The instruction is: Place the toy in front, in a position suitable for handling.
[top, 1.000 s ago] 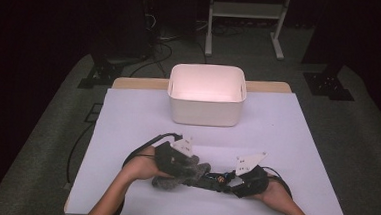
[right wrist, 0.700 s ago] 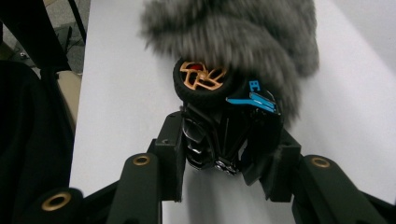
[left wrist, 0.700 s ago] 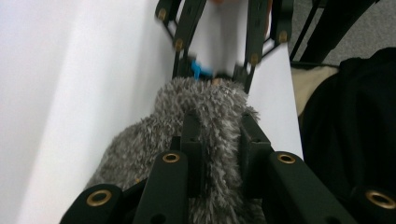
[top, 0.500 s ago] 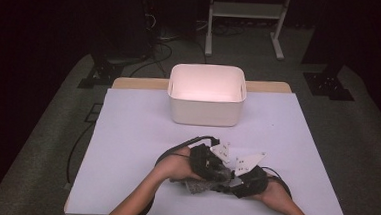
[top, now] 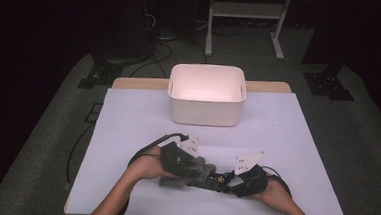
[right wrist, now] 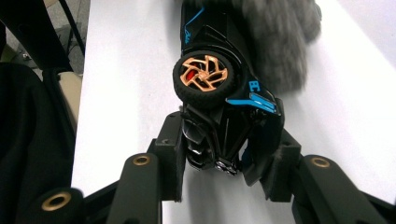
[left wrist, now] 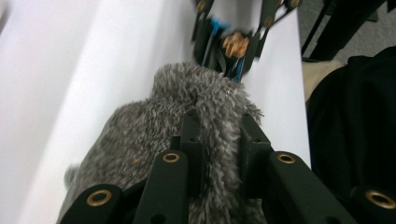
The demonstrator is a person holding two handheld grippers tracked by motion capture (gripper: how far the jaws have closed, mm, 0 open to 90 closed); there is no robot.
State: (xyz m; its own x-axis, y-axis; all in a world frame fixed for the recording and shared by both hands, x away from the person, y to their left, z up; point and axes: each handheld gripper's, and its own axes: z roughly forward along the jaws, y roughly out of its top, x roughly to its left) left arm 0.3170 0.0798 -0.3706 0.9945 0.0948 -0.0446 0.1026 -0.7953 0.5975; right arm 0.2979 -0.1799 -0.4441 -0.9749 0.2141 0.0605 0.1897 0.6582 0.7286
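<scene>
Fuzzy cloth meets toy car, near edge of the table (top: 127, 133)

Left gripper (left wrist: 217, 140) pinches the soft, light grey plush cloth (left wrist: 154, 135); right gripper (right wrist: 224, 163) clamps the stiff, probably scratch-prone toy car (right wrist: 224, 107) by its end. Best grabbed by the body, not the wheels.

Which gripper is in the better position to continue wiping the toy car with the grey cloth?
Left. The left gripper is shut on the fluffy grey cloth, which lies against the black toy car. The right gripper clamps the car's end, so it probably serves best as the holder.
</scene>
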